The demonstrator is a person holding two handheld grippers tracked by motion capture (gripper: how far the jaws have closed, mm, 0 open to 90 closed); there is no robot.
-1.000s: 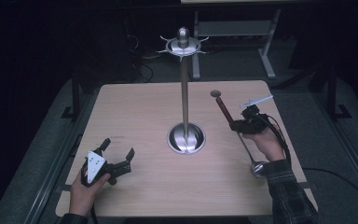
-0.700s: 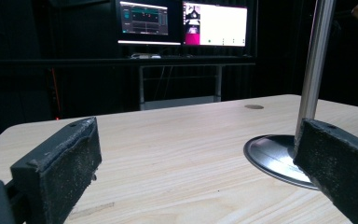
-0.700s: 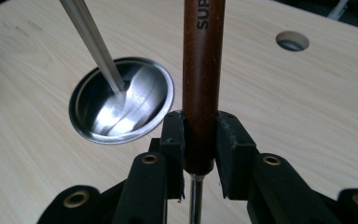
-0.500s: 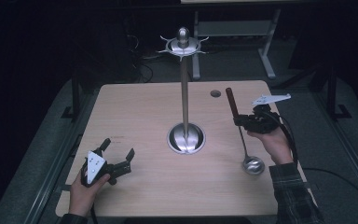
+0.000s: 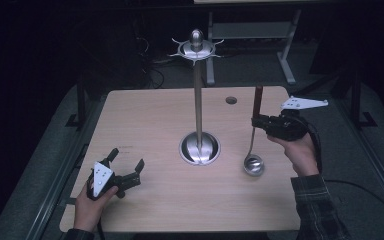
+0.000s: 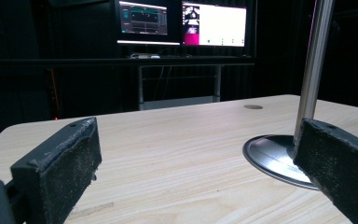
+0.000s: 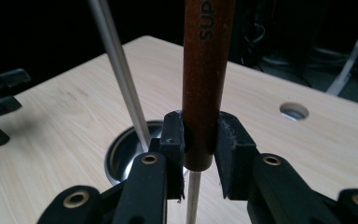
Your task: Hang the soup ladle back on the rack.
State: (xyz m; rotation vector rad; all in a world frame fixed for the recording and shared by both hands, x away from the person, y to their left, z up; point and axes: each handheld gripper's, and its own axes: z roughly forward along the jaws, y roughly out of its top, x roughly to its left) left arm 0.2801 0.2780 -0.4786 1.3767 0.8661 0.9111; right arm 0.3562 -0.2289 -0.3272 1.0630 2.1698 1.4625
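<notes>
Our right gripper [image 7: 200,154] clamps the ladle [image 5: 254,164] by its wooden handle; the steel bowl probably hangs heavy. Left fingers [image 6: 56,172] gape, empty.

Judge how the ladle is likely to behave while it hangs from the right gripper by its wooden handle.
The ladle is probably bowl-heavy: its steel bowl hangs far below the right gripper, so it may swing. The thin shaft looks stiff. The round, smooth handle could twist or slip between the pads.

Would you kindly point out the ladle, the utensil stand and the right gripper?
ladle [image 5: 254,165]: high view, on its steel bowl.
utensil stand [image 5: 198,107]: high view, on its upright pole.
right gripper [image 7: 200,154]: right gripper view, between the pads clamping the ladle's wooden handle.
</notes>
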